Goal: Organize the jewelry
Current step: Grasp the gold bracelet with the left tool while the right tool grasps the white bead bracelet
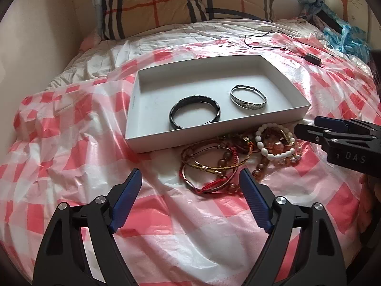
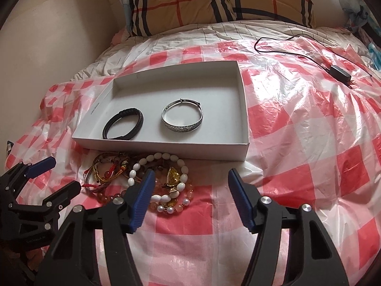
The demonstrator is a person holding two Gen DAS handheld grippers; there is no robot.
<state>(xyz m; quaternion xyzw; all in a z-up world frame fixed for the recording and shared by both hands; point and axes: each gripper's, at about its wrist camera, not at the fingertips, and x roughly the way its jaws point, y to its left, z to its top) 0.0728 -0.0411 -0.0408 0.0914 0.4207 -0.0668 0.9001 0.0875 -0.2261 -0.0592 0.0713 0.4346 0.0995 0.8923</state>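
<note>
A shallow white box (image 1: 152, 143) (image 2: 166, 151) lies on the bed and holds a black braided bracelet (image 1: 194, 115) (image 2: 123, 126) on its left and a silver bangle (image 1: 248, 99) (image 2: 182, 118) on its right. A heap of bracelets (image 1: 228, 162) (image 2: 142, 181) lies just in front of the box: red cords, brown beads, a white bead bracelet (image 1: 273, 153) (image 2: 181, 186). My left gripper (image 1: 190, 186) (image 2: 62, 174) is open and empty, just before the heap's left part. My right gripper (image 2: 190, 183) (image 1: 307, 125) is open and empty, at the heap's right side.
A red-and-white checked plastic sheet (image 1: 71, 143) (image 2: 309, 143) covers the bed. A plaid pillow (image 1: 178, 2) (image 2: 214, 2) lies at the head. A black cable with an adapter (image 1: 312, 58) (image 2: 340, 74) lies back right. A wall (image 1: 35, 35) runs along the left.
</note>
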